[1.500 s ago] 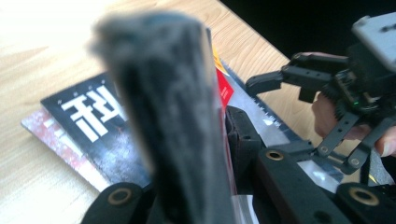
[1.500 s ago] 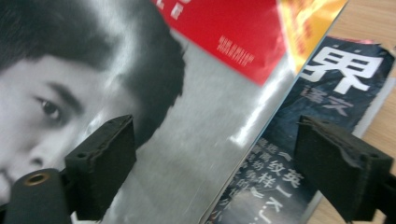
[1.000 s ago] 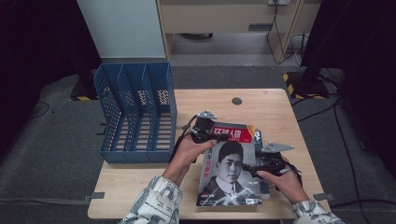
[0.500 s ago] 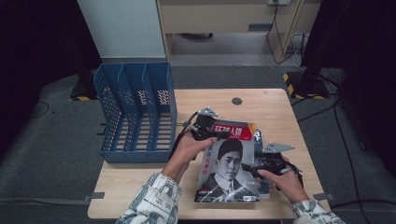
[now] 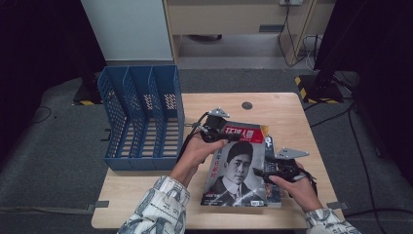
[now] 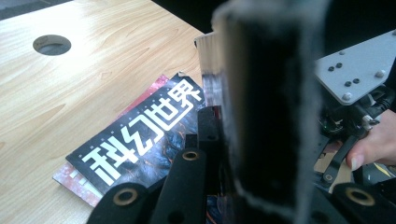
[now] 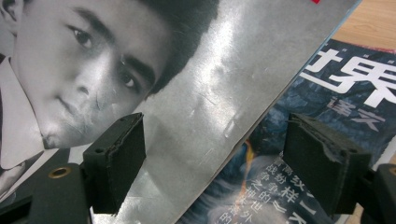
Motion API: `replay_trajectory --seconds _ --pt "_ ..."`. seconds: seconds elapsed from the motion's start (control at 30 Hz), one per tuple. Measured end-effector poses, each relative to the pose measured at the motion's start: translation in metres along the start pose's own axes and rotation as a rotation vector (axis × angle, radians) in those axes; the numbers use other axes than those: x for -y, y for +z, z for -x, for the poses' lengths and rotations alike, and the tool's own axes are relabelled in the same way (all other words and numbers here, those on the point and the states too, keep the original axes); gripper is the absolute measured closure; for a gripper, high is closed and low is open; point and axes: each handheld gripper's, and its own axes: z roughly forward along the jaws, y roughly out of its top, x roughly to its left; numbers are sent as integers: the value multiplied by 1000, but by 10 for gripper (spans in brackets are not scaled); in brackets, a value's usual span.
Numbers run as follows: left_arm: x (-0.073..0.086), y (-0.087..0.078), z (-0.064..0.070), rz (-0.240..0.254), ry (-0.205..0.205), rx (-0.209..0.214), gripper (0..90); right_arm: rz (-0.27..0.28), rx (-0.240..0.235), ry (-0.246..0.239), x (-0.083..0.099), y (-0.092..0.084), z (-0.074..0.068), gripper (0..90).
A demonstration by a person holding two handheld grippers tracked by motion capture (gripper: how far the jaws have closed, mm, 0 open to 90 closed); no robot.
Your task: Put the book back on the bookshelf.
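Observation:
A magazine with a black-and-white portrait cover (image 5: 238,165) lies on top of a small stack on the wooden table (image 5: 146,195). My left gripper (image 5: 225,138) is shut on its upper left corner, and the page edge (image 6: 208,60) stands between the jaws of that gripper (image 6: 219,135). My right gripper (image 5: 260,173) is at the magazine's right edge. Its jaws have just been closing, and in the right gripper view the gripper (image 7: 215,158) is open astride the cover's edge (image 7: 187,93), pads clear of it. Underneath lies a dark blue magazine (image 7: 327,93) (image 6: 140,135).
A blue three-slot file holder (image 5: 141,117) stands at the table's left, close to my left arm. A round cable hole (image 5: 247,105) (image 6: 51,44) sits at the far middle. The other hand (image 6: 373,144) with its grey plate (image 6: 359,65) is near the left gripper.
The portrait magazine's lower edge has shifted a little to the left. Both hands have stayed almost where they were.

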Motion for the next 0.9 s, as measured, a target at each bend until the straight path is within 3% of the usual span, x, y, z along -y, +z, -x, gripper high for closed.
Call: replay_trajectory --seconds 0.27,0.63,0.9 --pt "-7 -8 1 18 6 -2 859 24 3 -17 -4 -1 -3 212" --pt "-19 -18 1 50 16 5 861 71 22 26 -5 -10 1 207" --pt "-34 -27 0 68 41 20 862 139 56 48 -6 -28 3 206"
